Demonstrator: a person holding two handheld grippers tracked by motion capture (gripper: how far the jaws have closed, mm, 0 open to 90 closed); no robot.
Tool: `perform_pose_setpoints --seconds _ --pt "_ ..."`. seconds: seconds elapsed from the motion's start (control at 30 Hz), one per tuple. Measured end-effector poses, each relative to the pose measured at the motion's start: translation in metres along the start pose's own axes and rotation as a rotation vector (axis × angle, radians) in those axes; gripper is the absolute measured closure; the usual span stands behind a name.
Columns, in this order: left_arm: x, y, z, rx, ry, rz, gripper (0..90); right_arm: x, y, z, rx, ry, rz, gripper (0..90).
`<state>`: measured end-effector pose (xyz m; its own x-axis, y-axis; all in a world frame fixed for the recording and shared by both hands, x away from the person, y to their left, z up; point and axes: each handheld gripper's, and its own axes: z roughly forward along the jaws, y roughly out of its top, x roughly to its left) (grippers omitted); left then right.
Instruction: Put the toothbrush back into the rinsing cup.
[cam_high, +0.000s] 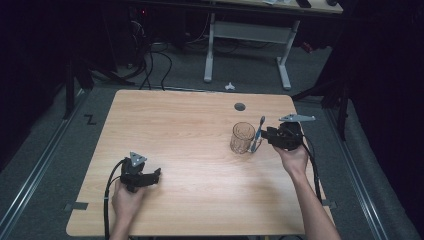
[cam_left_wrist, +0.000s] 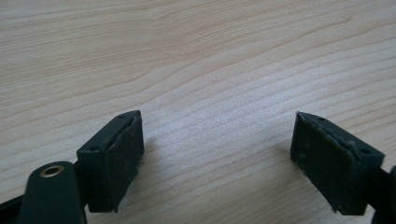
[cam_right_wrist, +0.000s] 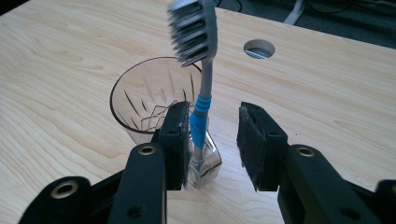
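overhead, pale wood table (cam_high: 190, 150), dark room

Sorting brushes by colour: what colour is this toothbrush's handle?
Grey toothbrush handle with a blue grip band, clearest in the right gripper view.

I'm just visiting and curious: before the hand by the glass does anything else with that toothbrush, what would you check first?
1. Right gripper let go of the toothbrush: not ok; jaws apart, but one pad looks to be against the handle.
2. Toothbrush inside the glass: not ok; it stands just outside the wall.
3. Toothbrush steady alone: cannot tell.
4. Glass upright on the table: ok.
5. Left gripper out of the way, open, holding nothing: ok.
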<state>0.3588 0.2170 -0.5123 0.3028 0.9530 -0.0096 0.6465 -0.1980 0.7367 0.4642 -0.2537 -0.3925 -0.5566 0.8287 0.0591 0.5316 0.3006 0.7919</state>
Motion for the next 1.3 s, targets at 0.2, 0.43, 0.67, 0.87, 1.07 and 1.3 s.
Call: perform_pose_setpoints --seconds 0.2,0.43,0.67,0.87,1.07,1.3 --pt "0.000 0.000 0.000 0.000 0.000 0.000 18.0 -0.002 -0.003 -0.007 -0.006 -0.003 0.008 63.9" --pt "0.000 0.000 0.000 0.000 0.000 0.000 18.0 -0.007 -0.007 -0.014 -0.023 0.001 0.029 63.8" --pt "0.000 0.000 0.000 0.000 0.000 0.000 18.0 -0.010 -0.011 -0.020 -0.034 -0.005 0.039 63.9" --pt "0.000 0.000 0.000 0.000 0.000 0.000 18.0 -0.009 -0.015 -0.023 -0.031 -0.008 0.034 64.1" --pt "0.000 0.000 0.000 0.000 0.000 0.000 18.0 -0.011 -0.019 -0.027 -0.041 -0.012 0.045 64.1" --pt "0.000 0.000 0.000 0.000 0.000 0.000 18.0 -0.013 -0.025 -0.029 -0.049 -0.017 0.059 64.1"
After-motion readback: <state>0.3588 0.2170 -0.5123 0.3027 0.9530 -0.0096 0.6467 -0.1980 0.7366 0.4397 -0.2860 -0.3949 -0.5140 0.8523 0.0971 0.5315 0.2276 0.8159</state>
